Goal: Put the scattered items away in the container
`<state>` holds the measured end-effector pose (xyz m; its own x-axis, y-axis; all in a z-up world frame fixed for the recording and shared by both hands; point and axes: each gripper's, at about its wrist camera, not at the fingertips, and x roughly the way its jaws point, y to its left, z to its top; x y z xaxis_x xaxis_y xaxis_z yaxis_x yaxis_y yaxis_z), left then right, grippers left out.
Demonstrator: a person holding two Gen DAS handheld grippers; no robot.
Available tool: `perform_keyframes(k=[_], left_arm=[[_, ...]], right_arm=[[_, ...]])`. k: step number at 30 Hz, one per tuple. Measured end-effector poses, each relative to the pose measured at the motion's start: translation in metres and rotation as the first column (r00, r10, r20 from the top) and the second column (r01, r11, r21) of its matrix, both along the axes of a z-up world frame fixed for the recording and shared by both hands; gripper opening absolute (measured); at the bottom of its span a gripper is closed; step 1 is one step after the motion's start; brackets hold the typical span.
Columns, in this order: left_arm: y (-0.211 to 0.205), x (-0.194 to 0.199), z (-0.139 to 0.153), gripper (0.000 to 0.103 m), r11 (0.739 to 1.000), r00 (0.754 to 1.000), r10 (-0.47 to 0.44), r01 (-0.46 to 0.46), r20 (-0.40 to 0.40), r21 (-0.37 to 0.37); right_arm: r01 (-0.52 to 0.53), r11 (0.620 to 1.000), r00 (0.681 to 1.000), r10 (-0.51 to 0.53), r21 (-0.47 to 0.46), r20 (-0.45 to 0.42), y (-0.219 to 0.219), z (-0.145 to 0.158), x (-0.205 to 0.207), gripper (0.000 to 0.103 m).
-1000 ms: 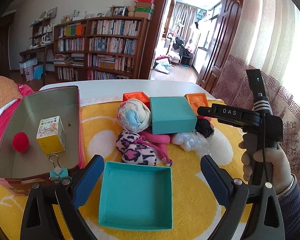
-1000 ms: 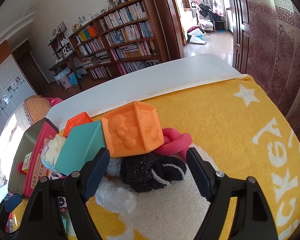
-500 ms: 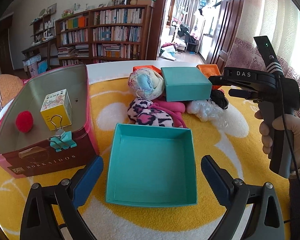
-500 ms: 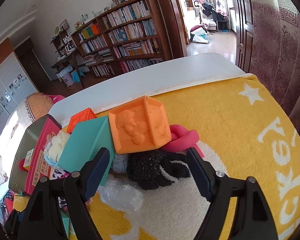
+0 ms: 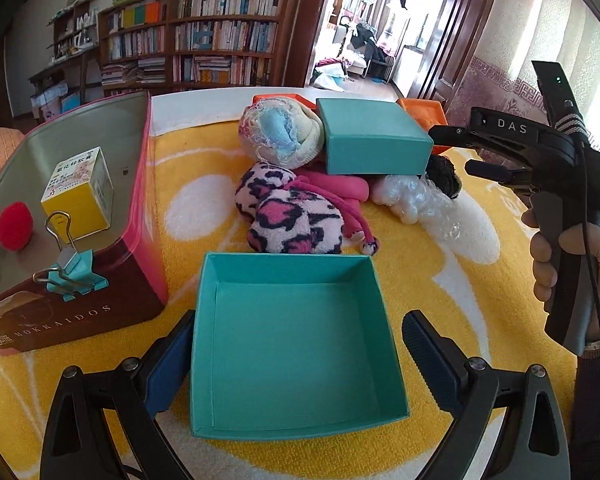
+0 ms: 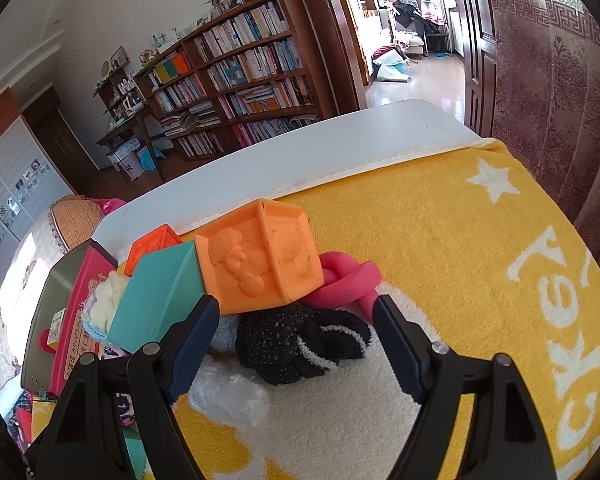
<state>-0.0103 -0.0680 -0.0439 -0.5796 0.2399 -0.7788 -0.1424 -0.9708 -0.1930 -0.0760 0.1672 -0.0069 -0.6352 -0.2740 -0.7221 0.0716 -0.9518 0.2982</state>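
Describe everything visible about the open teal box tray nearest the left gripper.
The open teal box tray is a shallow square of what looks like matte card, with four low walls, and has nothing in it. It sits flat and mouth-up on the yellow towel, between the left gripper's open jaws, close by the left one. The leopard-print sock lies just beyond its far wall.

left tool [image 5: 296, 360]: jaws wide, angled down | right tool [image 6: 296, 344]: jaws wide, angled down

"HOKKAIDOS" runs along the near brown side of the tin container [image 5: 72, 320]. "DAS" is printed on the black body of the right gripper [image 5: 512, 125]. Large white letters on the yellow towel [image 6: 480, 240] are only partly legible.
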Motion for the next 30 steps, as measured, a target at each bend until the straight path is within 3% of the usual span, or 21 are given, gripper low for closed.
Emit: perform_keyframes(k=[4, 11, 13, 21, 25, 30], left_arm=[[0.001, -0.001, -0.005, 0.102, 1.0, 0.999, -0.028, 0.028, 0.037, 0.01], [0.016, -0.004, -0.007, 0.101, 0.995, 0.999, -0.03, 0.034, 0.04, -0.094], [0.012, -0.003, -0.005, 0.09, 0.996, 0.999, -0.027, 0.029, 0.026, -0.081], [-0.006, 0.003, 0.003, 0.09, 1.0, 1.0, 0.006, -0.005, -0.029, 0.021], [-0.007, 0.006, 0.01, 0.09, 1.0, 0.998, 0.0, 0.002, -0.059, 0.031], [-0.013, 0.01, 0.018, 0.09, 0.997, 0.996, 0.016, -0.01, -0.084, 0.07]], right_arm=[[0.004, 1.0, 1.0, -0.004, -0.012, 0.01, 0.001, -0.001, -0.001, 0.082], [-0.017, 1.0, 1.0, 0.017, 0.018, 0.007, -0.003, 0.001, -0.001, 0.082], [-0.011, 1.0, 1.0, 0.011, 0.02, 0.007, 0.005, 0.005, -0.002, 0.082], [0.013, 1.0, 0.999, -0.013, -0.014, 0.036, 0.045, 0.016, 0.002, 0.082], [-0.09, 0.992, 0.995, 0.093, -0.09, 0.027, 0.04, 0.019, 0.016, 0.082], [-0.282, 0.959, 0.957, 0.283, -0.035, 0.058, -0.005, 0.006, 0.03, 0.082]])
